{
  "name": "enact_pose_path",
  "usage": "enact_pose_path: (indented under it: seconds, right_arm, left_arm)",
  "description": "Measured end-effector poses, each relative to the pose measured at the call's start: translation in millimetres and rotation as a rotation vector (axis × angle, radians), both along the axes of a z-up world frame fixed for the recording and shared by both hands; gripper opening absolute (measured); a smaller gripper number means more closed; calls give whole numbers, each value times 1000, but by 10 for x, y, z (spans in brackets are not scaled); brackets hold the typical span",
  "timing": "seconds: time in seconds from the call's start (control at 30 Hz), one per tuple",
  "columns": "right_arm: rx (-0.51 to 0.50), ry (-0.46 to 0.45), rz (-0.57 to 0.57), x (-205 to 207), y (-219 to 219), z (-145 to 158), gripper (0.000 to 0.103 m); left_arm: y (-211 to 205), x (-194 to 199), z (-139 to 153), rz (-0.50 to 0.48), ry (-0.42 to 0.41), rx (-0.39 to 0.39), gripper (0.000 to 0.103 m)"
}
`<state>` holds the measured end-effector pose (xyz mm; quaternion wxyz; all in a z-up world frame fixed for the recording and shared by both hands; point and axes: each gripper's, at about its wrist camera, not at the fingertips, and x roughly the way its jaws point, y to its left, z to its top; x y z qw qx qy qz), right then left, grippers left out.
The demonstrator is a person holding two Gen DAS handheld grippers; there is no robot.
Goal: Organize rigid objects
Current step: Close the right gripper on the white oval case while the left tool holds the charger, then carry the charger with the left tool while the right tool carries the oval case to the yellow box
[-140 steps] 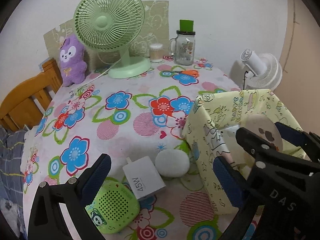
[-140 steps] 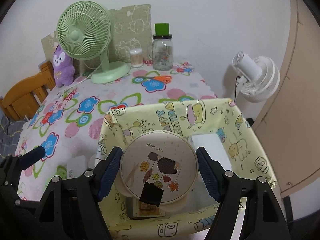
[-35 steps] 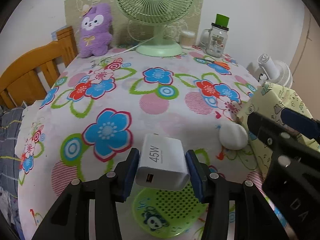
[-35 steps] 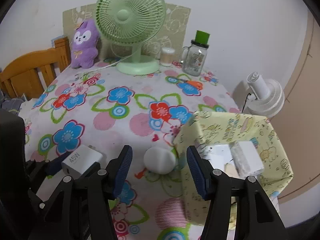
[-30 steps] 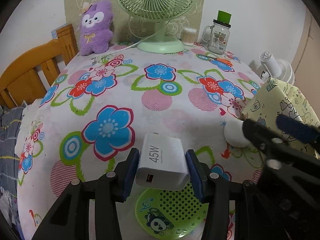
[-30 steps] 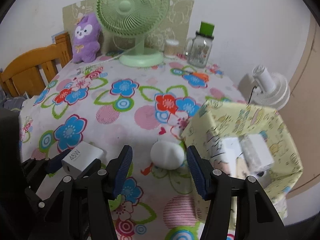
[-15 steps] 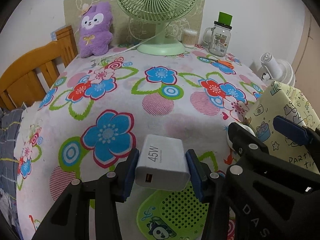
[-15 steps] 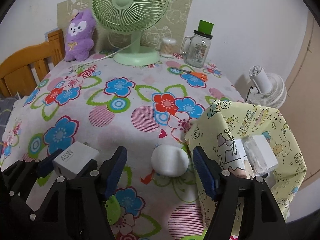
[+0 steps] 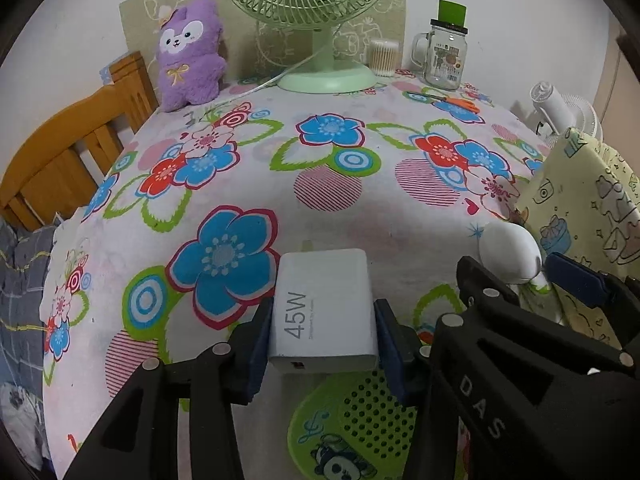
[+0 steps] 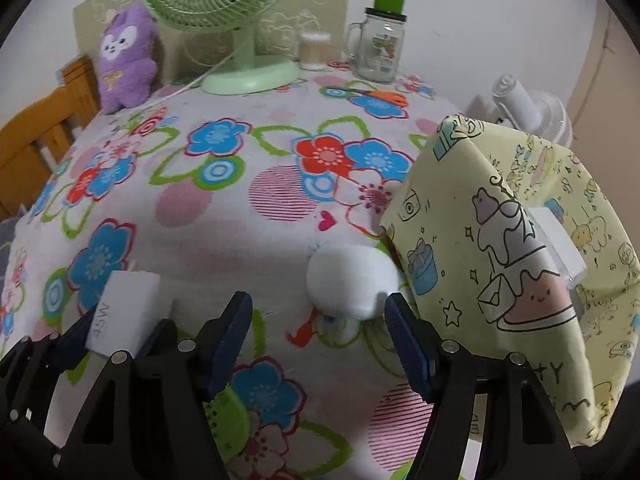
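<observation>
My left gripper (image 9: 323, 320) is shut on a white 45W charger (image 9: 324, 308) and holds it just above a green perforated speaker (image 9: 360, 428) on the flowered tablecloth. The right wrist view shows that charger (image 10: 120, 312) at the lower left. My right gripper (image 10: 318, 308) is open and low over the cloth. A white rounded object (image 10: 352, 284) lies just beyond its fingertips, slightly right of centre and against the yellow cartoon-print fabric box (image 10: 520, 280). The left wrist view shows the same white object (image 9: 508, 252) between the right gripper's fingers (image 9: 576, 280).
At the back of the table stand a green desk fan (image 9: 320, 20), a purple plush toy (image 9: 188, 56), a cotton-swab tub (image 9: 384, 58) and a glass jar (image 9: 446, 52). Orange scissors (image 10: 376, 96) lie nearby. A wooden chair (image 9: 60, 152) is on the left and a white fan (image 10: 520, 108) is past the right edge.
My right gripper has sunk toward the white rounded object and its jaws stand wider. The left gripper still grips the charger in about the same place.
</observation>
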<state>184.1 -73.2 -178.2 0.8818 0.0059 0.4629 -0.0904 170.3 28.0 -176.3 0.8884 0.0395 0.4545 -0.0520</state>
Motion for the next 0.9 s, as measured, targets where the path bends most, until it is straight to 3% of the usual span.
enact_pose_path:
  seconds: [0.33, 0.53, 0.7, 0.83, 0.9]
  right_arm:
    - [41, -10, -80, 67, -221, -89, 74]
    - [112, -1, -63, 141, -311, -147, 74]
    - [114, -17, -30, 179, -298, -163, 75]
    - [109, -36, 7, 188, -296, -157, 58]
    - [119, -37, 16, 178, -321, -156, 58]
  left_arm:
    - [-148, 100, -36, -3, -25, 35, 50]
    - [-155, 138, -39, 14, -27, 30, 50]
    - [-176, 139, -37, 24, -34, 38, 50]
    - [-213, 140, -38, 29, -46, 57, 51]
    - [-232, 141, -39, 27, -54, 69, 54]
